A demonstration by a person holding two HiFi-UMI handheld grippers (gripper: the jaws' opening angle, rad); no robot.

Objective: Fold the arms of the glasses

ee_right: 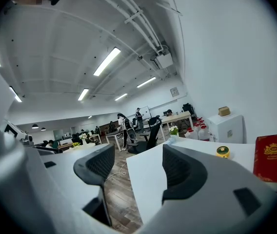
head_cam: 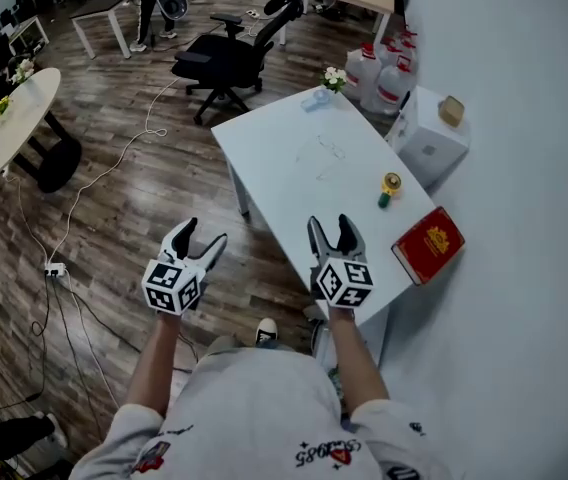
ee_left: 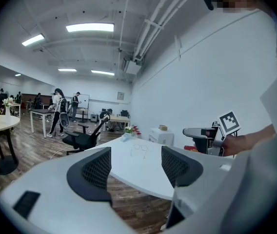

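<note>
Thin wire-framed glasses [head_cam: 330, 154] lie with arms spread on the white table [head_cam: 284, 168], near its middle; in the left gripper view the glasses [ee_left: 139, 149] show far off between the jaws. My left gripper [head_cam: 204, 238] is open and empty, held over the wooden floor left of the table's near corner. My right gripper [head_cam: 332, 230] is open and empty above the table's near edge. Both stand well short of the glasses. From its own view the left gripper [ee_left: 136, 167] faces the table, and the right gripper [ee_right: 138, 167] looks along the table's near corner.
A red book [head_cam: 429, 244] lies at the table's near right corner, a small yellow-green object [head_cam: 391, 188] beyond it. A flower pot [head_cam: 335, 76] stands at the far corner. A black office chair [head_cam: 229, 63], white jugs [head_cam: 384, 73] and a white cabinet [head_cam: 429, 133] surround the table.
</note>
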